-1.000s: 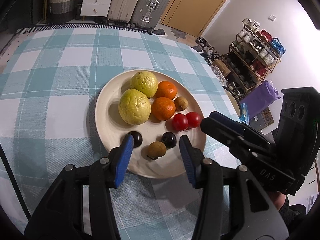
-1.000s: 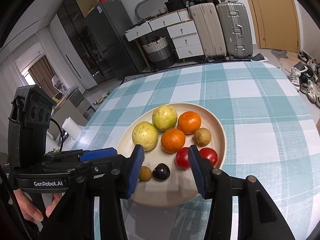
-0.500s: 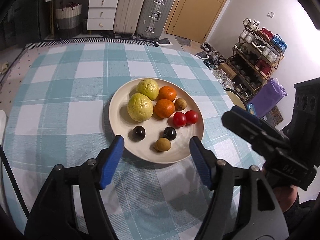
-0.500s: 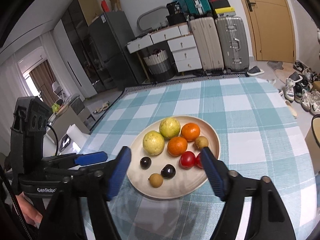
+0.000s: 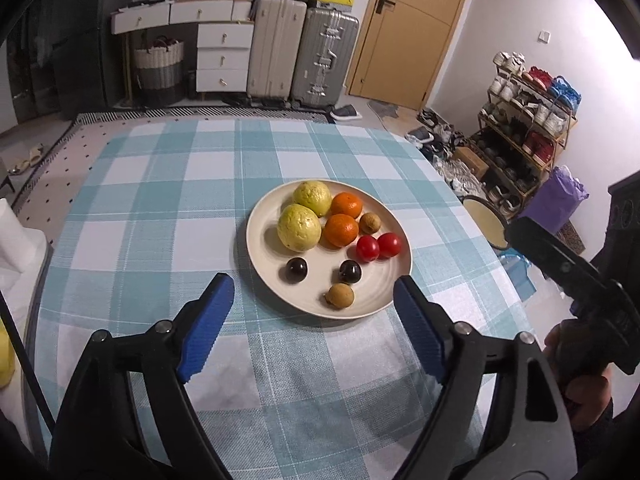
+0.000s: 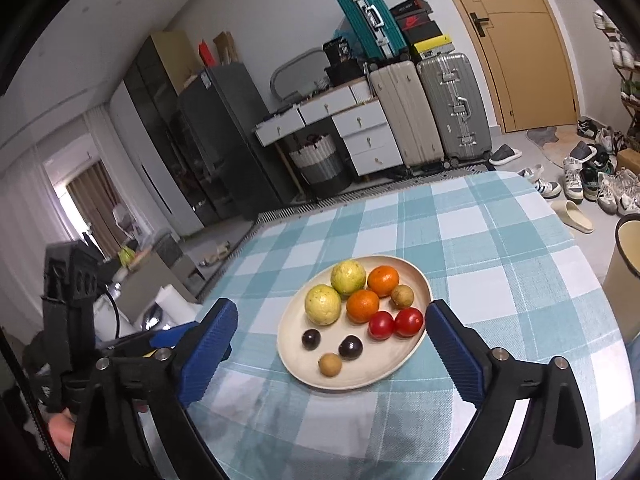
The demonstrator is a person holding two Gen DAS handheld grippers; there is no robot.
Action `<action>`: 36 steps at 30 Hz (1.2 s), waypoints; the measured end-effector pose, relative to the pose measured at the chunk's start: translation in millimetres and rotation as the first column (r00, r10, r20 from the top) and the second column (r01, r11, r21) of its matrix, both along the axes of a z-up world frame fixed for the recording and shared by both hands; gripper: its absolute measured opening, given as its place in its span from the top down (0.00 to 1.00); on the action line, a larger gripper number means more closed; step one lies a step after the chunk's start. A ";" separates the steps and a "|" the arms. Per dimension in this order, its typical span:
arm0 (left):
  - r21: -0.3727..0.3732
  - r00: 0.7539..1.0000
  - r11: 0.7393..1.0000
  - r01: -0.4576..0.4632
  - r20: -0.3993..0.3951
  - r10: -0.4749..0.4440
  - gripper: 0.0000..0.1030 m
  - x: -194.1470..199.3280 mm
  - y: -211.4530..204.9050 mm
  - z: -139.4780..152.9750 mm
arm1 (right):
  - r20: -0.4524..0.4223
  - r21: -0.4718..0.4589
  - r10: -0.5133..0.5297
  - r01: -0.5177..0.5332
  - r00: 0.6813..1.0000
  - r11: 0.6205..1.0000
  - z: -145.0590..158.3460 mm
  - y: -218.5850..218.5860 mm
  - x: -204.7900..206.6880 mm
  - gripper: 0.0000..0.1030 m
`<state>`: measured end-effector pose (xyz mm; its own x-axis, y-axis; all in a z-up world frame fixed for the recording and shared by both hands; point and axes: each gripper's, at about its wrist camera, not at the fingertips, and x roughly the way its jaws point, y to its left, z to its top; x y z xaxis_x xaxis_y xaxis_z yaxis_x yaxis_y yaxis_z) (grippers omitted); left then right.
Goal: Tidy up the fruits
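Observation:
A cream plate sits on the teal checked tablecloth. On it lie two yellow-green guavas, two oranges, two red tomatoes, two dark round fruits and two small brown fruits. My left gripper is open and empty, held back above the cloth in front of the plate. My right gripper is open and empty, also held back from the plate; the plate shows between its fingers.
The tablecloth covers a rounded table. A white roll lies at the left edge. A round stool stands off the right edge. Suitcases, drawers and a shoe rack line the room behind.
Both grippers have pulled back and up from the plate and opened wider. The fruits on the plate have not moved.

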<state>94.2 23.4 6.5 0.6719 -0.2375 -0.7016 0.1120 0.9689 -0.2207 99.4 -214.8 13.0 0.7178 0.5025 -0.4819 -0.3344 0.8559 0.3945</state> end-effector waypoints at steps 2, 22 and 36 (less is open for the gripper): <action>0.002 1.000 1.000 -0.004 0.022 0.004 0.21 -7.0 -0.4 2.9 | 0.028 0.013 0.000 0.000 1.000 1.000 4.1 -2.4 -8.3 0.02; 0.032 0.988 0.996 -0.081 0.132 0.076 0.15 -34.5 1.8 4.2 | 0.241 -0.083 0.051 -0.031 0.969 0.996 9.0 12.4 -58.5 0.00; 0.061 0.959 0.986 -0.156 0.249 0.136 0.01 -49.3 8.0 -9.2 | 0.269 -0.135 0.061 -0.025 0.961 0.991 -6.5 17.9 -59.9 0.00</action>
<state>44.9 31.5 -2.6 0.8479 -0.0743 -0.5249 0.0087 0.9920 -0.1262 39.5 -196.9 6.5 0.8096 0.4826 -0.3342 -0.4514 0.8758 0.1710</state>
